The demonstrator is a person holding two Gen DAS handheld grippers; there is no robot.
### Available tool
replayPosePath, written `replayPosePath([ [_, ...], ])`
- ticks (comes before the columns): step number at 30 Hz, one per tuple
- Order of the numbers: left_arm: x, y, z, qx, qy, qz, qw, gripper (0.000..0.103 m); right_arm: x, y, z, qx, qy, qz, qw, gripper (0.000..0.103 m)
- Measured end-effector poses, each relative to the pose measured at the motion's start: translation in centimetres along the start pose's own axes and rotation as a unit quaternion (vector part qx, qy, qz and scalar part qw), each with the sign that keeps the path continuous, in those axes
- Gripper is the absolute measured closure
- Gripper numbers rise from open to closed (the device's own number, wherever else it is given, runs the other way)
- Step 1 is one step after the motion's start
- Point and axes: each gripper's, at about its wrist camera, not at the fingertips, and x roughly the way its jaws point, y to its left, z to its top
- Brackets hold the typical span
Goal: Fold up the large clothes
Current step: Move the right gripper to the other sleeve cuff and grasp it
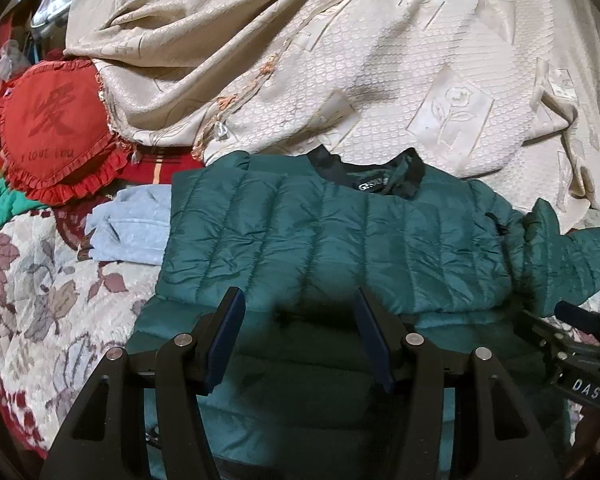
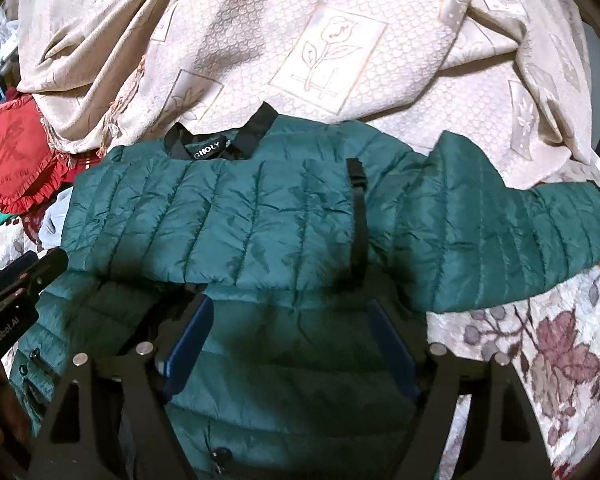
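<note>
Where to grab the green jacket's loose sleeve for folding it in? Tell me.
Take the sleeve near its cuff end, coming from the right with the right tool. It sticks out flat past the jacket body over the floral cover, unobstructed.

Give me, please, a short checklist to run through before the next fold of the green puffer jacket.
1. Left tool empty, jaws apart: ok.
2. Right tool empty, jaws apart: ok.
3. Green puffer jacket already folded across its body: ok.
4. Right-hand sleeve tucked in: not ok, it sticks out over the floral bedcover.
5. Collar lying flat: ok.
6. Light blue garment clear of the jacket: cannot tell, they look to meet.
</note>
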Motion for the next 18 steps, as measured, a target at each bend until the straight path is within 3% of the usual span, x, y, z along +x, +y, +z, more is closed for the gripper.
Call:
replayPosePath([
  [18,-2.1,-3.4,-0.6,0.02,-0.009,-0.004,0.9998,0.064,-2.5,-2.2,-2.0,0.015,-0.009,-0.002,1.0,0.019],
])
